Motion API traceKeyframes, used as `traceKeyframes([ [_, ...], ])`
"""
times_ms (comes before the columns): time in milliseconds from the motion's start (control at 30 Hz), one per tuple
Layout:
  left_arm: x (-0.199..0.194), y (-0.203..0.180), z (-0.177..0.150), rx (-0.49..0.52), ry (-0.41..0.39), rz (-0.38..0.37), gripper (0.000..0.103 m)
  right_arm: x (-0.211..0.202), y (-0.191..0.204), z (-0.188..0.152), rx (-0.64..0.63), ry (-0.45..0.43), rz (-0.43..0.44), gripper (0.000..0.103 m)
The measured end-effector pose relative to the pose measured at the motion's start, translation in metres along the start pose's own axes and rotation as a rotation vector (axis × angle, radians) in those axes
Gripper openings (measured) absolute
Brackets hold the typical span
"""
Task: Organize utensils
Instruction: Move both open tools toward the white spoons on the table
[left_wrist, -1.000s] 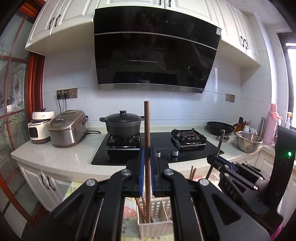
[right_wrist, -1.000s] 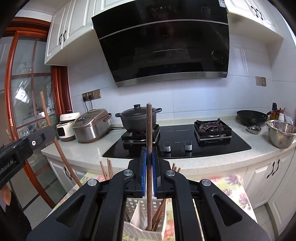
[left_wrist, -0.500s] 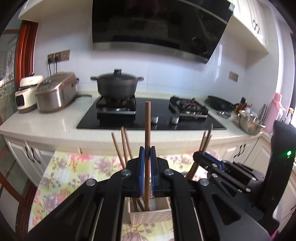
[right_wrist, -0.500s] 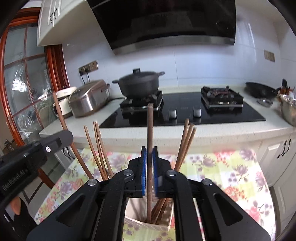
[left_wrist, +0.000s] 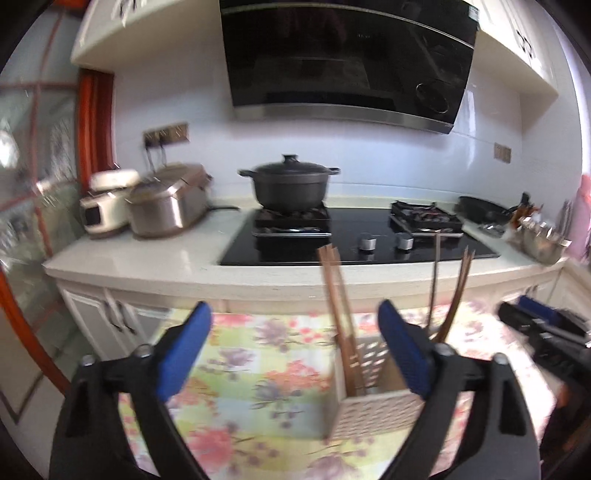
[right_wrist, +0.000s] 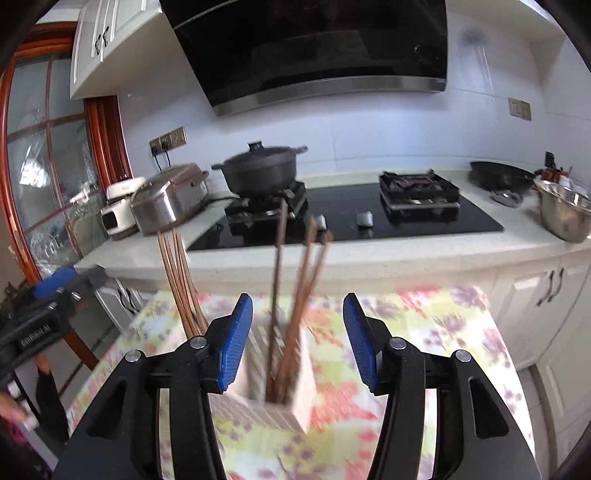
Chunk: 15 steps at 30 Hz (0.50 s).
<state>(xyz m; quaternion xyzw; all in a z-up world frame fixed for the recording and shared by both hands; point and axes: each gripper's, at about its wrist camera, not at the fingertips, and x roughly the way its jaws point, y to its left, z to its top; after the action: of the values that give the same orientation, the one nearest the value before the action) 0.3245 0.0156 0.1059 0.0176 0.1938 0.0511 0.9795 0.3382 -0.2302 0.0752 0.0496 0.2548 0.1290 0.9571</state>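
Note:
A white lattice utensil holder (left_wrist: 373, 410) stands on the floral tablecloth (left_wrist: 251, 369) with several brown chopsticks (left_wrist: 338, 317) upright in it. My left gripper (left_wrist: 295, 350) is open and empty, to the left of and just in front of the holder. In the right wrist view the holder (right_wrist: 280, 384) and its chopsticks (right_wrist: 295, 314) stand between my right gripper's fingers; my right gripper (right_wrist: 297, 343) is open and empty. The right gripper also shows at the right edge of the left wrist view (left_wrist: 546, 332).
Behind the table is a counter (left_wrist: 147, 258) with a black hob (left_wrist: 362, 240), a black pot (left_wrist: 290, 184), two rice cookers (left_wrist: 166, 203), a steel bowl (right_wrist: 565, 210) and a pan (right_wrist: 502, 175). White cabinets (right_wrist: 550, 291) stand below.
Both grippers have opened and let go of their chopsticks, which now stand in the holder. The left gripper has shifted to the left of the holder.

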Motion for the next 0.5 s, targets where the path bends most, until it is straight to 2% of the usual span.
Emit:
traceKeyframes([
  [100, -0.013, 0.000, -0.025, 0.040, -0.011, 0.027, 0.098, -0.011, -0.011, -0.032, 0.007, 0.032, -0.022, 0.053],
  [200, -0.021, -0.003, -0.053, 0.069, 0.007, 0.022, 0.098, -0.020, -0.017, -0.056, 0.012, 0.050, -0.037, 0.053],
  [500, -0.023, -0.009, -0.123, 0.088, 0.134, -0.032, 0.098, -0.038, -0.028, -0.123, 0.070, 0.125, -0.075, 0.058],
])
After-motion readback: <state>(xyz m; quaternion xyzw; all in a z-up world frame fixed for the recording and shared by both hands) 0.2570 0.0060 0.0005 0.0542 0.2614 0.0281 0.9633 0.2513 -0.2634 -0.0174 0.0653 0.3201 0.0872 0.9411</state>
